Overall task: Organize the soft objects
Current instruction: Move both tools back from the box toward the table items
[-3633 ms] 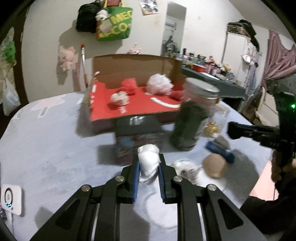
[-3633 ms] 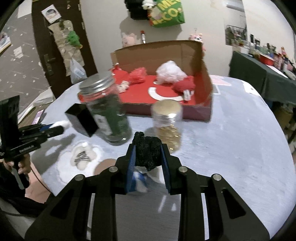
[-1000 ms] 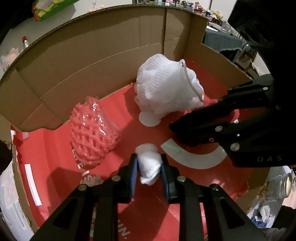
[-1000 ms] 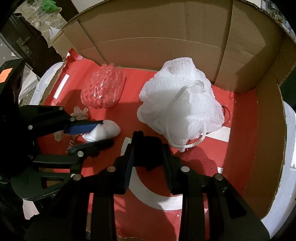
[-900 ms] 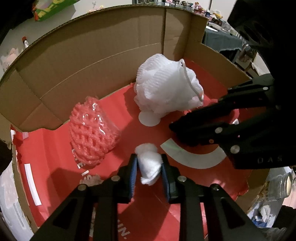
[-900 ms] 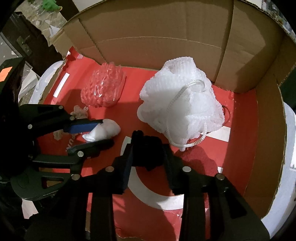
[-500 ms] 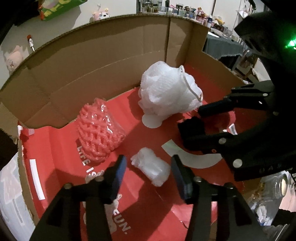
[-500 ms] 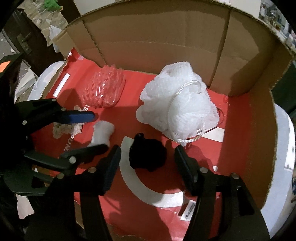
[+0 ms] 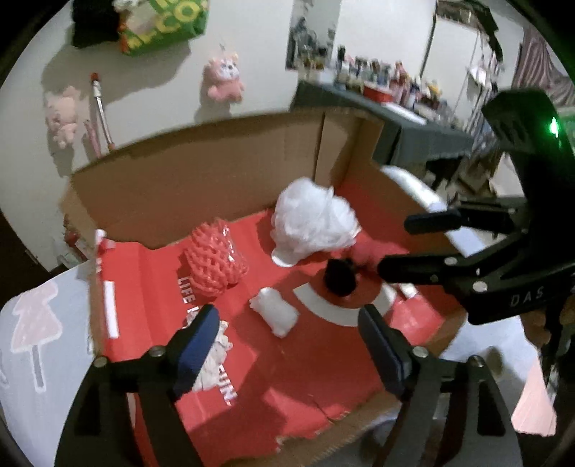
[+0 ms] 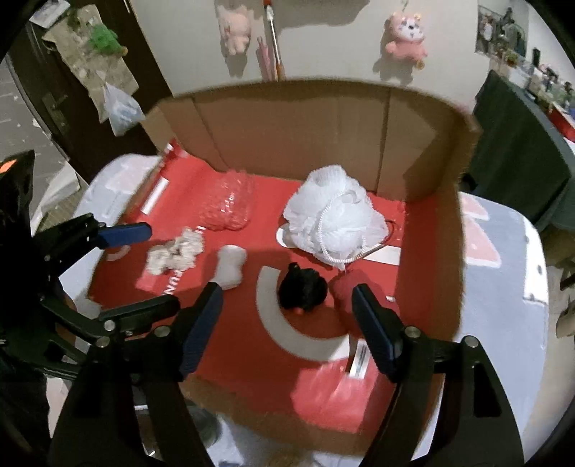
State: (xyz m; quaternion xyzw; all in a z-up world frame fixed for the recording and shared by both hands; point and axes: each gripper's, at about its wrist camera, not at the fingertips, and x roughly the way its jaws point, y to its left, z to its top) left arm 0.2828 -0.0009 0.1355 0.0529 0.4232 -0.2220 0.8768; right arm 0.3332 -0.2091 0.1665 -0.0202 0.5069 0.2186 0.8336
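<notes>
A cardboard box (image 9: 201, 179) (image 10: 287, 133) with a red floor holds the soft things. A small white foam piece (image 9: 275, 315) (image 10: 230, 265) and a black fluffy ball (image 9: 339, 276) (image 10: 303, 287) lie loose on the floor. A white mesh sponge (image 9: 312, 221) (image 10: 334, 222), a pink foam net (image 9: 215, 264) (image 10: 226, 204), a cream knitted piece (image 9: 215, 354) (image 10: 176, 253) and a red soft thing (image 10: 355, 291) lie there too. My left gripper (image 9: 287, 339) is open and empty above the box front. My right gripper (image 10: 287, 316) is open and empty above the black ball.
The box stands on a light grey cloth (image 9: 39, 341) (image 10: 510, 287) with pink prints. Pink plush toys (image 10: 406, 32) hang on the wall behind. A dark table (image 9: 413, 136) with many small items stands at the back right.
Both grippers opened and let go: the white foam piece and the black ball now lie on the box floor. Both grippers have pulled up and back from the box.
</notes>
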